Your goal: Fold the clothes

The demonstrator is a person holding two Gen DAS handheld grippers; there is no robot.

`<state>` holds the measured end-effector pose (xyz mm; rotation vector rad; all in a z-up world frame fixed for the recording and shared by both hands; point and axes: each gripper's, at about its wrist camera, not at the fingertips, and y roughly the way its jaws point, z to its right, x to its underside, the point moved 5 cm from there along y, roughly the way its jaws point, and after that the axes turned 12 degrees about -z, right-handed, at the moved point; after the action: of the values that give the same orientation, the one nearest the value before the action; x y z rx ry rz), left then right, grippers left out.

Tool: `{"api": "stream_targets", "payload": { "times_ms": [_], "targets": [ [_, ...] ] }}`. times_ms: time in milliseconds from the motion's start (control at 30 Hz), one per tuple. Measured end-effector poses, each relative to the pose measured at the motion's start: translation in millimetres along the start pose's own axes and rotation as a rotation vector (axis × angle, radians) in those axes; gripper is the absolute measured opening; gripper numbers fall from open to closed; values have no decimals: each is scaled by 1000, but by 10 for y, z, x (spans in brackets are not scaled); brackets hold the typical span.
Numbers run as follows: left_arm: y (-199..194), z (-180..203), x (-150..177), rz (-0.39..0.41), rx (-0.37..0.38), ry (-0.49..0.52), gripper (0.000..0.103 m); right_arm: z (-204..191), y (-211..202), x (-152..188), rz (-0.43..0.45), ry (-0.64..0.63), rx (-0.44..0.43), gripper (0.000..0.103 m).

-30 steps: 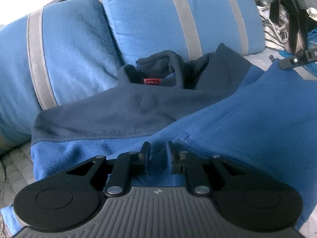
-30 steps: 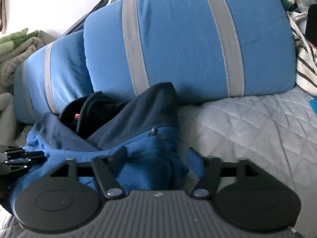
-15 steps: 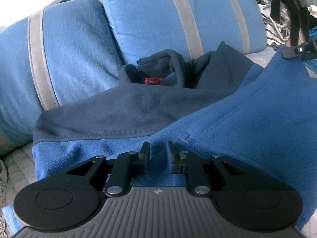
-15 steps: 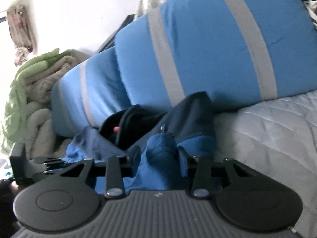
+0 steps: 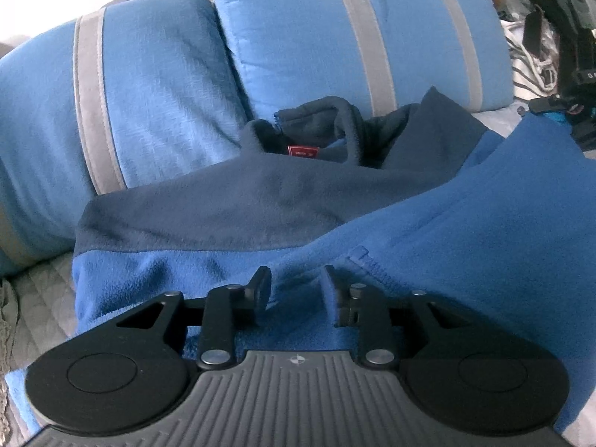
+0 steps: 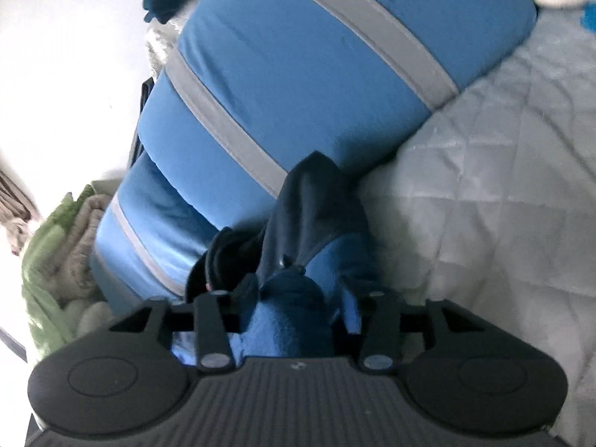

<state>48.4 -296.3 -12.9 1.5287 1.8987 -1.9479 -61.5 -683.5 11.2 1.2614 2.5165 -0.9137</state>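
Left wrist view: the left gripper [image 5: 294, 283] opens, jaws apart over a ridge of blue fleece jacket [image 5: 465, 231] lying against two striped pillows [image 5: 156, 85] on the quilted bed [image 6: 503, 156]. Right wrist view: the right gripper [image 6: 298, 290] opens too, a bunched fold between its jaws. Judged mid-fold, releasing; next, regrasp an edge and smooth it flat.

The left claw [image 5: 294, 285] is opening over the fleece jacket [image 5: 465, 231], while the right claw [image 6: 294, 294] has rolled and is reopening around a bunched fold.
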Motion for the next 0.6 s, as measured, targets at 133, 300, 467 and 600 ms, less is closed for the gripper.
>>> {"api": "stream_targets", "payload": {
  "times_ms": [133, 300, 467, 600],
  "targets": [
    [3, -9, -1, -4, 3, -8, 31, 30, 74, 9, -41, 0, -42, 49],
    [-74, -49, -27, 11, -23, -39, 47, -137, 39, 43, -20, -98, 3, 22],
    [-543, -348, -65, 126, -6, -151, 55, -294, -39, 11, 55, -131, 88, 17],
    [-862, -936, 90, 195, 16, -342, 70, -370, -36, -11, 71, -132, 136, 17]
  ]
}}
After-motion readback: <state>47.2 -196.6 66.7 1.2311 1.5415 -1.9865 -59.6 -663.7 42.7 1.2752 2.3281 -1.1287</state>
